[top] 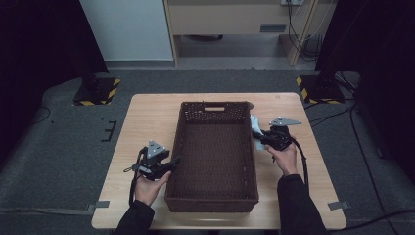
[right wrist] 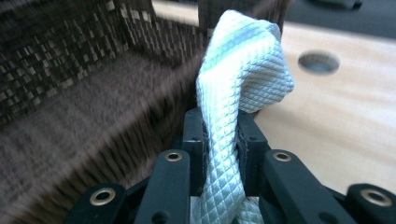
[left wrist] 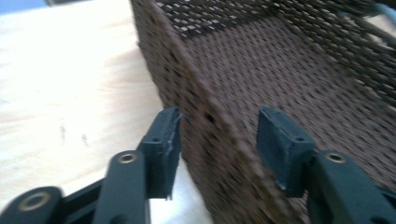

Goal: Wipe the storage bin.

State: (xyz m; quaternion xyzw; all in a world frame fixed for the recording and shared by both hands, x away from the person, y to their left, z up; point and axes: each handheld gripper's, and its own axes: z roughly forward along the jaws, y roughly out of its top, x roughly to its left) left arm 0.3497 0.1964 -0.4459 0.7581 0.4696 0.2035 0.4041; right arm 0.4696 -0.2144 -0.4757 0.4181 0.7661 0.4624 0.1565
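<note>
Right tool [right wrist: 219, 135] grips a white cloth [right wrist: 243, 70] beside the basket [top: 214, 203].
The cloth hangs at the basket's 3 o'clock wall, above the bench [top: 142, 117]. At 9 o'clock, the left tool [left wrist: 217, 140] stands wide, its jaws apart on both sides of the wall without pressing it.

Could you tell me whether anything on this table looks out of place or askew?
Nothing stands out. The brown woven basket sits square on the wooden table, the right gripper pinches a pale blue-white waffle-textured cloth beside the basket's right wall, and the left gripper straddles its left wall.
</note>
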